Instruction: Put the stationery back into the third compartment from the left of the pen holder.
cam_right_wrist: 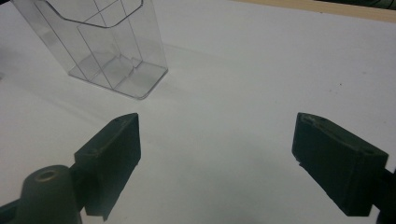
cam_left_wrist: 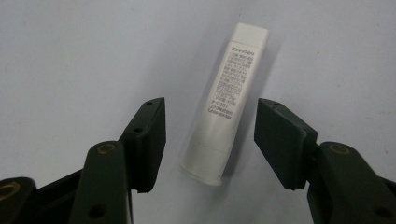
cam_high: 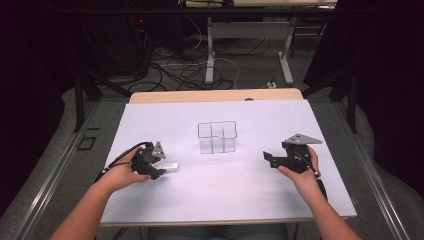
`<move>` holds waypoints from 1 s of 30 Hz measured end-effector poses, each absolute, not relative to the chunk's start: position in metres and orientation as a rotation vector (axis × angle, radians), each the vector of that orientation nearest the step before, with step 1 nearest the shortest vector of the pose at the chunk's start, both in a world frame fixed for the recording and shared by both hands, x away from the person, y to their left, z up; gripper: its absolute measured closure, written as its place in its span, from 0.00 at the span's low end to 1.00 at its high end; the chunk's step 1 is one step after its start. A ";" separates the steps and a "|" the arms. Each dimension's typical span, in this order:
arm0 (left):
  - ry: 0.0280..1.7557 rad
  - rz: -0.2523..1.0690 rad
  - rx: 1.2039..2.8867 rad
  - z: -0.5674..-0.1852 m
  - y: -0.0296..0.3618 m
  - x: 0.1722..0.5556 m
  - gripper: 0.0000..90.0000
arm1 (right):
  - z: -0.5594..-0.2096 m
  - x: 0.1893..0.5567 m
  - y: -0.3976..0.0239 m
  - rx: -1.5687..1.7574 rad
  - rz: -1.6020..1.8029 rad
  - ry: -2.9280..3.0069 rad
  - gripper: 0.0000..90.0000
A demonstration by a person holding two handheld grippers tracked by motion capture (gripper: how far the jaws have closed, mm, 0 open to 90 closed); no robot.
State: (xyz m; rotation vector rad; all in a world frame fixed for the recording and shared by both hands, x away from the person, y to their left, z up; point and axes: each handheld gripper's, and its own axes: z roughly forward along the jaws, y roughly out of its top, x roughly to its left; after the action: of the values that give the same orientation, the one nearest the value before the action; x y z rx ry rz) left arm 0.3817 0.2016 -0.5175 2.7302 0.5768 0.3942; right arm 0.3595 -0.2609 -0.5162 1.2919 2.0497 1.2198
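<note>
A white tube (cam_left_wrist: 224, 102) with printed text lies flat on the white tabletop (cam_high: 240, 190), its cap end toward the camera in the left gripper view. My left gripper (cam_left_wrist: 211, 109) points down over it, with one jaw on each side of the tube's lower half and a visible gap at both pads, so it is open. In the high view the tube (cam_high: 171, 166) pokes out to the right of that gripper (cam_high: 157, 168). My right gripper (cam_high: 270, 159) hovers open at the right with nothing between its jaws (cam_right_wrist: 217, 123). A clear divided container (cam_high: 216, 137) stands upright mid-table.
The clear container (cam_right_wrist: 100, 46) sits to the upper left of the right gripper's jaws. A wooden strip (cam_high: 215, 95) runs along the table's far edge. Beyond it are table legs and cables on the floor (cam_high: 200, 70).
</note>
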 end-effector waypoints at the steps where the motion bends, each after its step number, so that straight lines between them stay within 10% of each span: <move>1: 0.577 0.394 2.729 -0.518 0.201 0.382 0.52 | -0.516 0.359 -0.261 1.288 1.220 2.053 0.17; 30: 0.445 0.388 2.833 -0.529 0.187 0.384 0.72 | -0.518 0.359 -0.261 1.292 1.219 2.066 0.17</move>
State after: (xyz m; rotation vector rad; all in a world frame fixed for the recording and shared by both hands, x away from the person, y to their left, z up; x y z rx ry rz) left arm 0.3842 0.1871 -0.5293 2.8326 0.4451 0.3883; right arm 0.3591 -0.2613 -0.5179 1.2917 2.0662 1.2192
